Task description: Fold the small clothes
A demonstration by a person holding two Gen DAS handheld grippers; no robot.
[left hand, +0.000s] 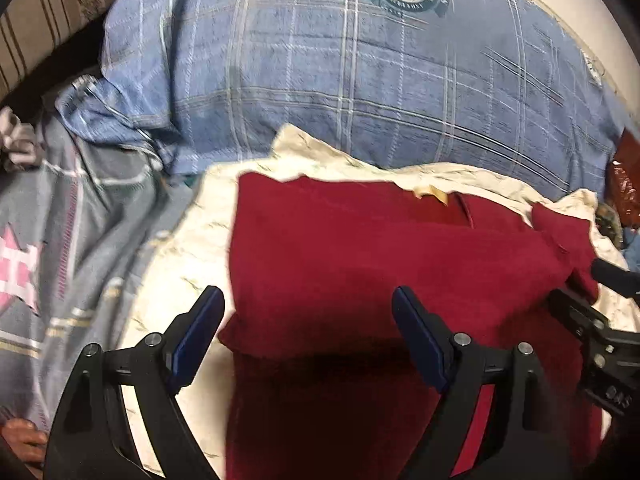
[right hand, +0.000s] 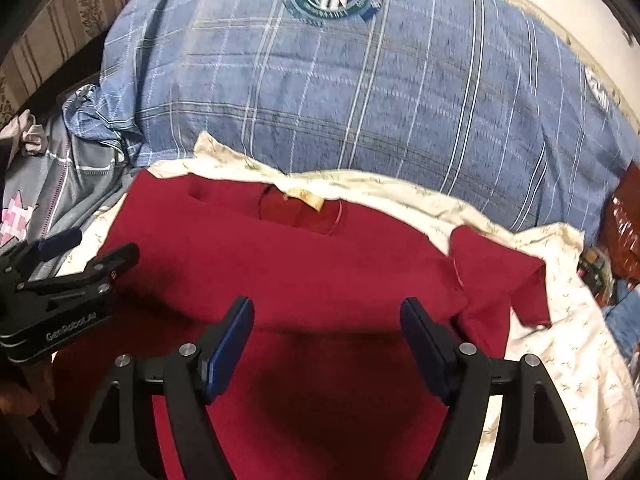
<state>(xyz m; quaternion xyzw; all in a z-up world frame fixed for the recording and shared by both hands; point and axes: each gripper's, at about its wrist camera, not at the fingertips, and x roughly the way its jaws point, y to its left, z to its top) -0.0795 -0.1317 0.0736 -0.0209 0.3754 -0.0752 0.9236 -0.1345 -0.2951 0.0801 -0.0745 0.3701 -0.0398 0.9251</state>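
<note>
A small dark red T-shirt (left hand: pixel 360 248) lies on a cream sheet (left hand: pixel 180 240), folded across its width, collar and tan label far side. It also shows in the right wrist view (right hand: pixel 304 264), with one short sleeve (right hand: pixel 504 276) spread right. My left gripper (left hand: pixel 308 300) is open and empty, above the shirt's left folded edge. My right gripper (right hand: pixel 328 312) is open and empty above the shirt's middle. The left gripper also shows in the right wrist view (right hand: pixel 84 248) at the shirt's left; part of the right gripper is at the far right of the left wrist view.
A large blue plaid pillow (left hand: pixel 340 80) with a round green emblem lies behind the shirt. A grey plaid blanket (left hand: pixel 60 240) with a pink star is at the left. A dark red glossy object (right hand: pixel 624 208) is at the right edge.
</note>
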